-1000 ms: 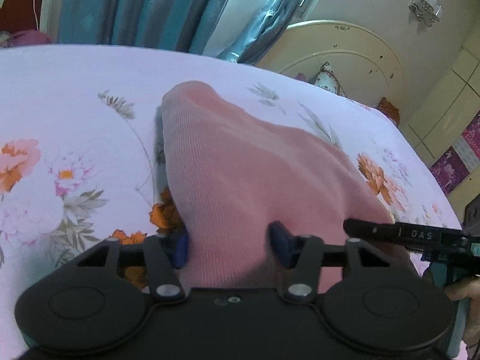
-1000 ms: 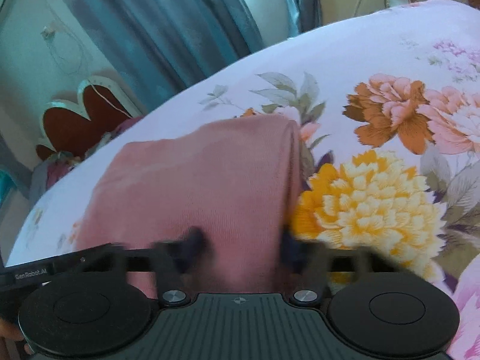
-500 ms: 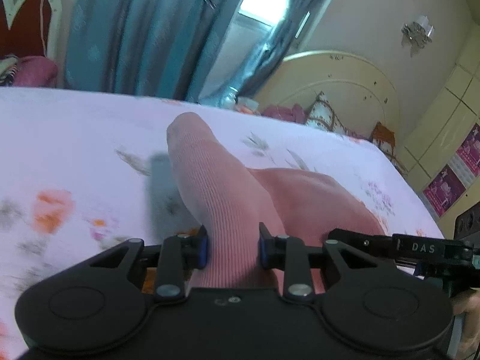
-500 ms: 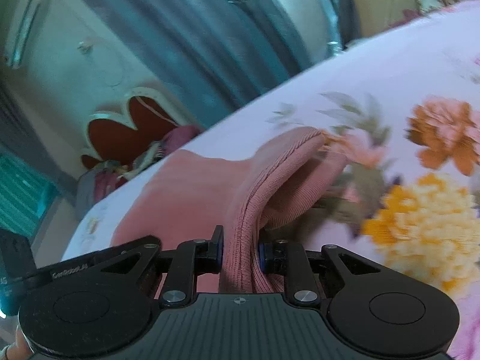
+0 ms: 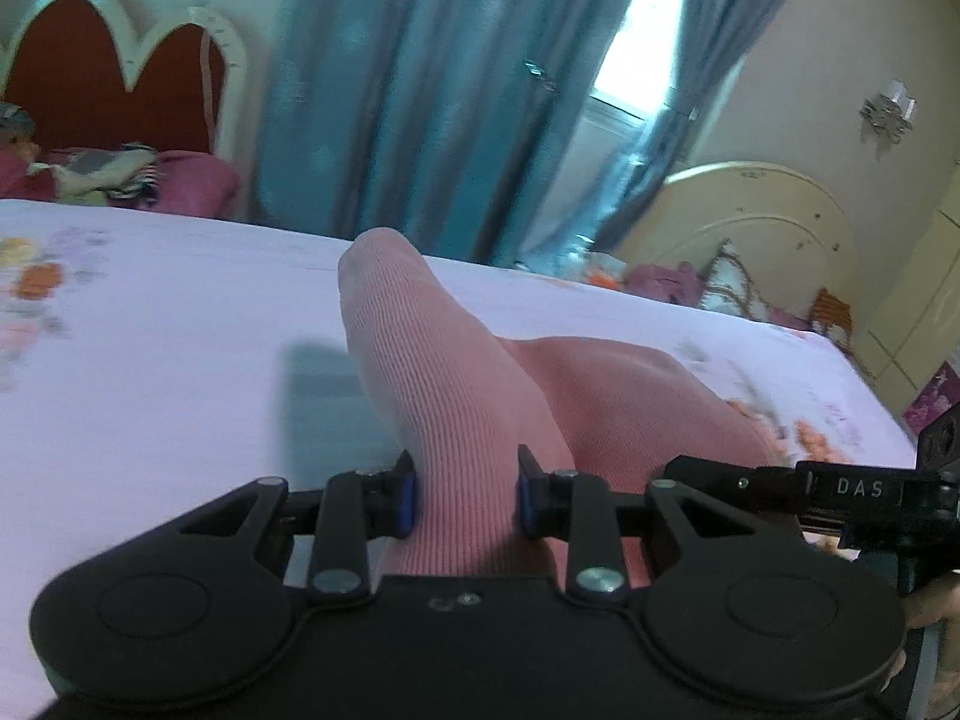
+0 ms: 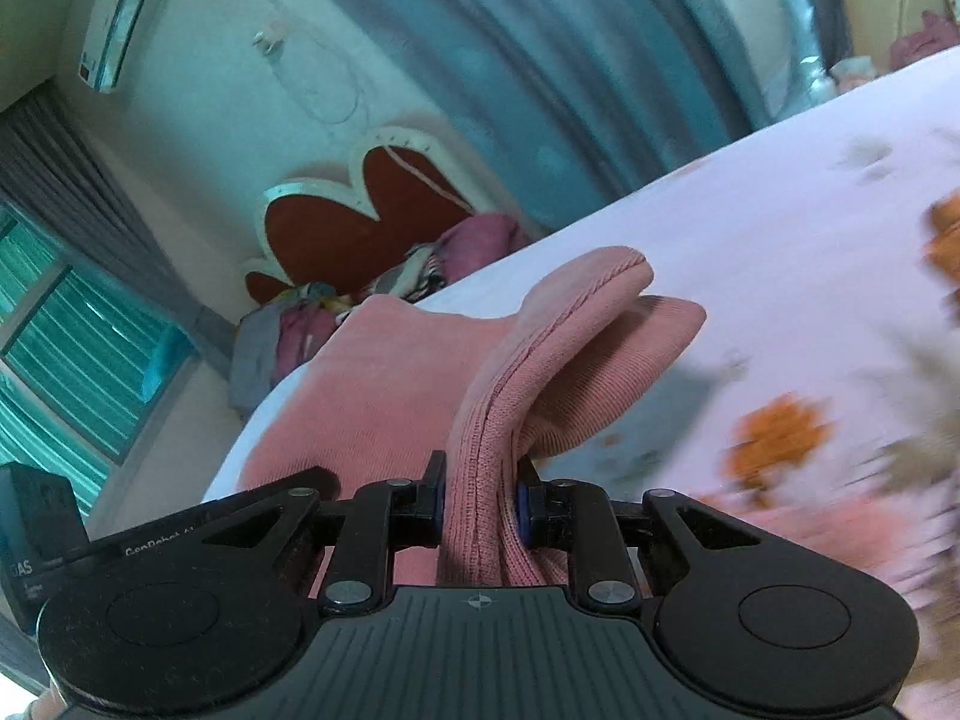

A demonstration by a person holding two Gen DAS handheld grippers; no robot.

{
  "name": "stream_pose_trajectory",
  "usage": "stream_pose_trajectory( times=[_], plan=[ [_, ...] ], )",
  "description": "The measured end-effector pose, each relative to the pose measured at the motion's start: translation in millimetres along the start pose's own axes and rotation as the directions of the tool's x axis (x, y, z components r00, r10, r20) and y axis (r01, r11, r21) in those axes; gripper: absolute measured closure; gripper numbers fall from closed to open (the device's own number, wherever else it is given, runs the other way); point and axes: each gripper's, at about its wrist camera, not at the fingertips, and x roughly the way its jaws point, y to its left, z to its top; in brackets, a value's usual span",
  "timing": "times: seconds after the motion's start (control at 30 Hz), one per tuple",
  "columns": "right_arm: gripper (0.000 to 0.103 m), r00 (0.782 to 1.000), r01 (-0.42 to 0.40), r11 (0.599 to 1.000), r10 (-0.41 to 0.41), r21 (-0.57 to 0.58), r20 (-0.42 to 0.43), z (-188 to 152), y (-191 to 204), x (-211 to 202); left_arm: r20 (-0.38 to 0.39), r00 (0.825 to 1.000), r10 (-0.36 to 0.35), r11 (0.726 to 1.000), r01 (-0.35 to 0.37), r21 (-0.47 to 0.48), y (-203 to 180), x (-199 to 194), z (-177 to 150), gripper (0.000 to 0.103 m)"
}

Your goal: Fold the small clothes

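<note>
A small pink ribbed knit garment lies on a floral bedsheet. My left gripper is shut on one near corner of it and holds that corner lifted off the bed. My right gripper is shut on the other near edge of the garment, bunched between its pads and raised, with the hem curling over ahead. The right gripper also shows at the right edge of the left wrist view. The far part of the garment rests on the sheet.
The bed runs to a red and white headboard with piled clothes at one end. A cream curved headboard and cushions stand behind. Teal curtains hang beyond the bed's far edge.
Both grippers went from open around the garment's near edge to shut on it. They have lifted the edge up off the bed, and both views have tilted upward.
</note>
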Motion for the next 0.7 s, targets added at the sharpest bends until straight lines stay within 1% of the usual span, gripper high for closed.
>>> stream_pose_trajectory(
  times=[0.1, 0.2, 0.3, 0.37, 0.43, 0.47, 0.5, 0.57, 0.63, 0.7],
  plan=[
    [0.083, 1.000, -0.009, 1.000, 0.009, -0.006, -0.013, -12.5, 30.3, 45.6, 0.000, 1.000, 0.026, 1.000, -0.026, -0.002, 43.8, -9.7, -0.1, 0.074],
    [0.083, 0.999, -0.008, 1.000, 0.008, 0.002, -0.034, -25.6, 49.1, 82.7, -0.005, 0.998, 0.056, 0.998, -0.056, -0.003, 80.1, -12.8, -2.7, 0.074],
    [0.083, 0.997, 0.016, 1.000, -0.016, 0.005, -0.071, -38.5, 51.9, 114.1, -0.017, 0.996, 0.093, 0.995, -0.092, 0.031, 105.3, -8.9, -14.1, 0.074],
    [0.082, 0.995, 0.047, 0.999, -0.046, 0.003, -0.091, -46.5, 49.5, 128.0, -0.051, 0.991, 0.124, 0.991, -0.122, 0.052, 117.3, 3.8, -25.8, 0.069],
    [0.082, 0.992, 0.096, 0.995, -0.096, 0.001, -0.084, -51.2, 43.2, 132.1, -0.055, 0.988, 0.142, 0.989, -0.140, 0.049, 129.1, 9.3, -38.3, 0.063],
    [0.082, 0.992, 0.099, 0.995, -0.098, 0.015, -0.085, -52.1, 39.1, 131.3, -0.042, 0.990, 0.135, 0.990, -0.133, 0.045, 132.9, 8.5, -42.6, 0.058],
    [0.080, 0.990, 0.112, 0.993, -0.110, 0.023, -0.085, -51.7, 35.3, 130.0, -0.037, 0.989, 0.140, 0.989, -0.138, 0.045, 133.2, 7.3, -43.5, 0.055],
    [0.080, 0.983, 0.170, 0.985, -0.171, -0.011, -0.063, -52.6, 35.6, 122.9, -0.036, 0.987, 0.157, 0.986, -0.155, 0.058, 130.1, 5.6, -41.0, 0.046],
    [0.080, 0.979, 0.199, 0.980, -0.199, -0.014, -0.036, -51.0, 35.0, 112.1, -0.024, 0.984, 0.177, 0.982, -0.174, 0.074, 125.7, -1.1, -39.3, 0.043],
    [0.080, 0.976, 0.219, 0.975, -0.219, -0.037, 0.002, -48.7, 41.8, 103.9, 0.015, 0.981, 0.195, 0.975, -0.196, 0.101, 126.6, -12.2, -41.3, 0.045]
  ],
)
